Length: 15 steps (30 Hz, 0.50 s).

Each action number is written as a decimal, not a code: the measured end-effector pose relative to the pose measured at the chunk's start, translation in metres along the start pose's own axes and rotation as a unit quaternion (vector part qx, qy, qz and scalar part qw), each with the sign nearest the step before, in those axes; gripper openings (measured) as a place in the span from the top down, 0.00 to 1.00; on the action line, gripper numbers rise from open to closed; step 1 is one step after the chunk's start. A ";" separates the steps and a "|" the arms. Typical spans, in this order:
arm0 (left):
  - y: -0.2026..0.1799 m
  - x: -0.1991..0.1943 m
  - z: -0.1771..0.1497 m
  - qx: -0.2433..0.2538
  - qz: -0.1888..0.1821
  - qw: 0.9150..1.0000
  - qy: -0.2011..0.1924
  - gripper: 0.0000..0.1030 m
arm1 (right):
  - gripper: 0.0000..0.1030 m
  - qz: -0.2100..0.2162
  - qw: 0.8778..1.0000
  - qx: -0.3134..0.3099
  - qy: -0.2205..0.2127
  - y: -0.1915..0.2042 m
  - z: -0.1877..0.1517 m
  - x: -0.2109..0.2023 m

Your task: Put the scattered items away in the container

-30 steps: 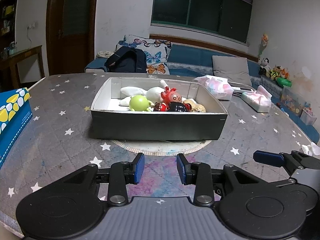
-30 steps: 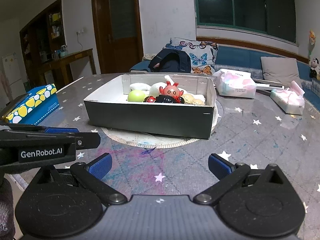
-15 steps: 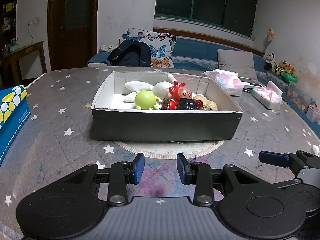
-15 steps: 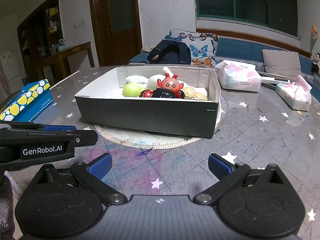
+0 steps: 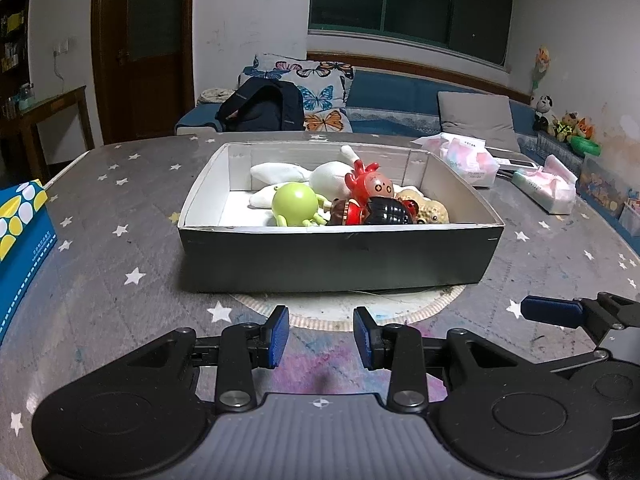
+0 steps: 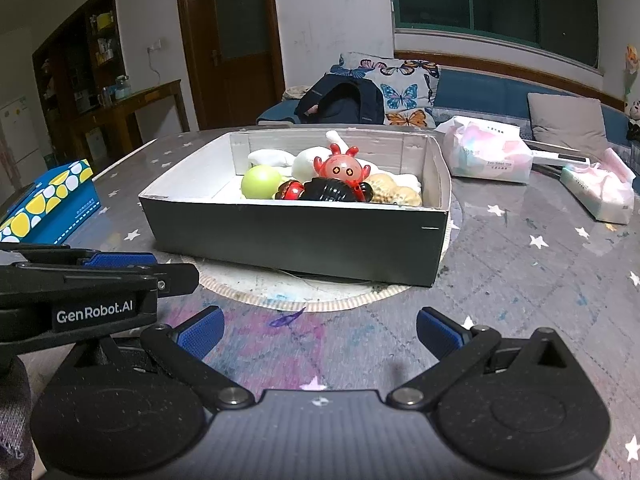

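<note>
The dark grey cardboard box with a white inside point(image 5: 340, 256) sat near the middle of the grey star-print table point(image 5: 120, 216), on a round pale woven mat point(image 5: 360, 312) whose near edge stuck out under the box front. All toys visible were inside it: a lime-green round plastic creature point(image 5: 295, 204) at the front left, a red translucent crab-like toy w/ orange eyes point(image 5: 370, 186) behind it, a black ribbed toy w/ red parts point(image 5: 388, 211) at the front centre, a tan bumpy toy point(image 5: 434, 212) toward the right wall, and white plush pieces point(image 5: 280, 174) along the back.

Left gripper point(image 5: 320, 336) hovered over the table's near edge, in front of the box; its blue-padded fingers point(image 5: 278, 336) were parted by a narrow gap w/ nothing between them. Right gripper point(image 6: 318, 330) was also at the near edge, fingers point(image 6: 200, 330) spread wide, holding nothing. In the right wrist view the left gripper showed at the left edge, side-on, w/ "GenRobot.AI" on it.

A blue carton w/ yellow and white ovals point(image 6: 48, 200) lay at the table's left edge, well apart from the box. Two soft pink-and-white tissue packs point(image 6: 488, 154) point(image 6: 600, 192) lay toward the far right, w/ a flat white device point(image 6: 560, 157) between them.
</note>
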<state>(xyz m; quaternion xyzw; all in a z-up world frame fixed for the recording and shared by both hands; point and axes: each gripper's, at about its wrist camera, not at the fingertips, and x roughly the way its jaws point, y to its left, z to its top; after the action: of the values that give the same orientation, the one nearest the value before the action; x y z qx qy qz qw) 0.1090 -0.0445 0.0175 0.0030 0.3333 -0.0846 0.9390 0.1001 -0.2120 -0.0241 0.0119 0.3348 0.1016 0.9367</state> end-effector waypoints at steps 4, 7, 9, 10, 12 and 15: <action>0.001 0.004 0.002 0.003 0.006 1.000 0.000 0.64 | 0.00 0.001 1.000 0.003 0.003 -0.002 0.001 0.004; 0.001 0.007 0.004 0.005 0.008 1.000 0.000 0.64 | 0.00 0.001 1.000 0.004 0.004 -0.003 0.004 0.007; 0.001 0.008 0.005 0.006 0.009 1.000 0.001 0.64 | 0.00 0.002 1.000 0.004 0.006 -0.003 0.005 0.010; 0.002 0.009 0.006 0.006 0.009 1.000 0.001 0.64 | 0.00 0.002 1.000 0.004 0.006 -0.003 0.005 0.011; 0.002 0.012 0.006 0.008 0.010 1.000 0.003 0.64 | 0.00 0.002 1.000 0.003 0.008 -0.003 0.006 0.013; 0.004 0.016 0.007 0.011 0.015 1.000 0.006 0.64 | 0.00 0.003 1.000 0.003 0.011 -0.003 0.007 0.017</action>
<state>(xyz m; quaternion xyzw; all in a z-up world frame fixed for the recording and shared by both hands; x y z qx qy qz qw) 0.1260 -0.0438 0.0128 0.0184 0.3379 -0.0739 0.9381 0.1185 -0.2114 -0.0295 0.0147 0.3458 0.1032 0.9325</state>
